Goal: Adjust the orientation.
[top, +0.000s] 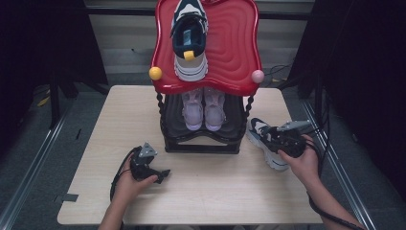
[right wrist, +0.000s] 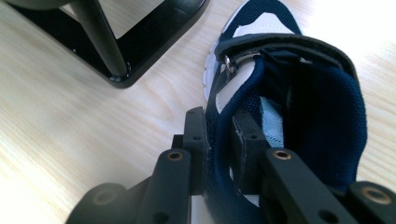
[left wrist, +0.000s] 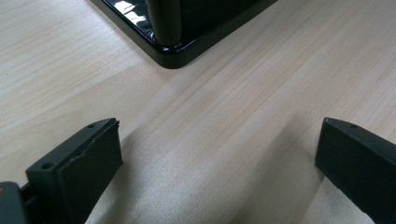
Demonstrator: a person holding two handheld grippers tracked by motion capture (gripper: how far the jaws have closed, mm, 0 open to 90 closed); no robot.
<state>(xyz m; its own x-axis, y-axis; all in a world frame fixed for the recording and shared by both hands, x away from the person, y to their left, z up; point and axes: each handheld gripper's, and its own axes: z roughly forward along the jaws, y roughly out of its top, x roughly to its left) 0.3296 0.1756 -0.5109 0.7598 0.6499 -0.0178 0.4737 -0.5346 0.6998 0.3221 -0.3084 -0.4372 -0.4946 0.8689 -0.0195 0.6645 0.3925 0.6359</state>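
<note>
We clamp the right gripper (right wrist: 218,140) on the right sneaker's (top: 264,140) collar — likely to join its mate (top: 189,39) on the rack (top: 239,52) — while the left gripper (left wrist: 215,163) rests with jaws apart.

L gripper (top: 163,175) rested low, jaws wide apart; R gripper (right wrist: 219,135) sat level, jaws pinched nearly together, wrist straight.

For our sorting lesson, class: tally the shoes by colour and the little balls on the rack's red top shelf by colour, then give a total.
Navy and white shoes: 2, one on the red top shelf, one on the table with the right tongs clamped on its collar
Pink shoes: 2
Yellow balls: 1
Pink balls: 1
Total: 6
</note>
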